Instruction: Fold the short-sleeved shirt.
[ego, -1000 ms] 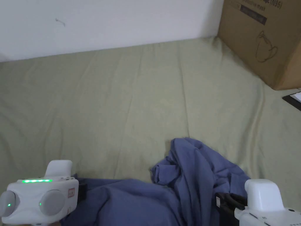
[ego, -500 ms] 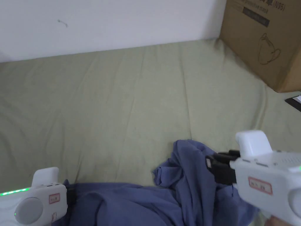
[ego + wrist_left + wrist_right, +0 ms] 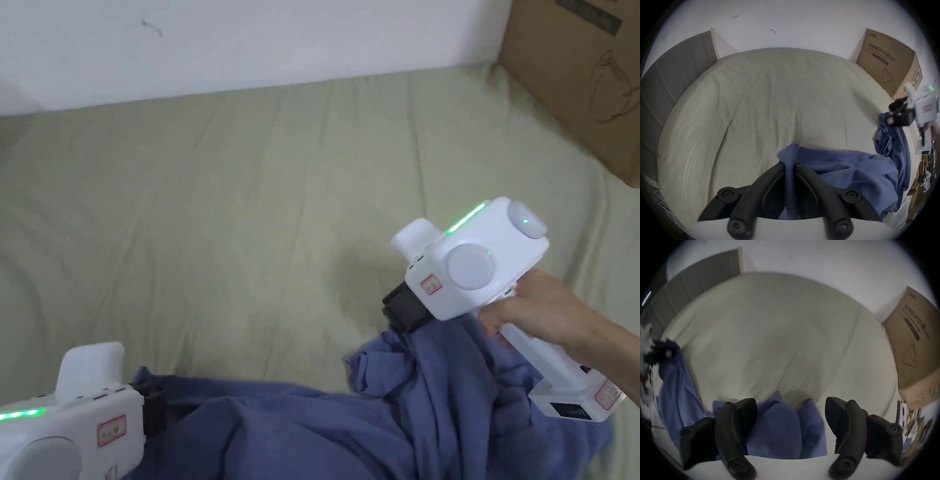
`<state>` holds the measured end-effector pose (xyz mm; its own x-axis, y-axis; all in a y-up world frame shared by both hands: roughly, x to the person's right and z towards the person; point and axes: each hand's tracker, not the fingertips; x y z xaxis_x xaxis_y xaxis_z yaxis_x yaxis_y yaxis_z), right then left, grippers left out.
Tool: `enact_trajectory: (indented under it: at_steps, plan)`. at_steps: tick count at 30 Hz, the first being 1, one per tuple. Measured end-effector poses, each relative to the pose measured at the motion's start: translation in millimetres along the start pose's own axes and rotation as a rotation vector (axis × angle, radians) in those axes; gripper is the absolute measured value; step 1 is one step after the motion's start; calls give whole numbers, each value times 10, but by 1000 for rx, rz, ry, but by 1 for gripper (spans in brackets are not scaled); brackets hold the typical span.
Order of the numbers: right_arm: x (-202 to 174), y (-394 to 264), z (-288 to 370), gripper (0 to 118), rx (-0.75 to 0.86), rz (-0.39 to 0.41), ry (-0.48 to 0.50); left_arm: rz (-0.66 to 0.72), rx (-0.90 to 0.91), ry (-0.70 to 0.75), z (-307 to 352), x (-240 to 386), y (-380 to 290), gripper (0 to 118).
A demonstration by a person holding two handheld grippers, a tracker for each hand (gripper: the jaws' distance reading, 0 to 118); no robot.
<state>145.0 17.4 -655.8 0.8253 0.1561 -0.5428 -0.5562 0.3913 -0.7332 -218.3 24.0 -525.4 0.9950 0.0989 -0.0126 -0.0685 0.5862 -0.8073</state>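
The blue short-sleeved shirt (image 3: 281, 431) lies crumpled on the pale green bed sheet (image 3: 250, 206), near the front edge. At the lower left my left gripper (image 3: 153, 409) is shut on a fold of the shirt's edge. In the left gripper view that fold (image 3: 790, 155) sticks up between the closed jaws (image 3: 789, 164). My right gripper (image 3: 394, 312), held in a hand, hovers at the shirt's raised right lump. In the right gripper view its jaws (image 3: 791, 404) stand wide apart, with bunched blue cloth (image 3: 778, 426) in the gap.
A large cardboard box (image 3: 581, 75) stands on the bed at the back right. A white wall runs behind the bed, and a grey padded headboard (image 3: 680, 68) closes the left side. Wide bare sheet stretches beyond the shirt.
The right gripper has risen from the lower right corner and swung left over the shirt's raised lump. The left gripper stays low at the left, still holding the shirt's edge.
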Motion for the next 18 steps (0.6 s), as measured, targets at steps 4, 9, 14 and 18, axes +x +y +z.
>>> enact_trajectory:
  at_steps: [4,9,14,18]
  plan:
    - [-110,-21,-257,57,-26,-16,21,-43,6,4,91,-22,-30,0]
    - [61,-59,-166,5,-4,-176,104,-39,3,0,183,-3,-56,0]
    - [219,-149,124,5,84,-323,131,-49,9,11,305,-30,-41,0]
    - [445,-142,674,5,194,-380,128,-62,56,30,575,-91,86,0]
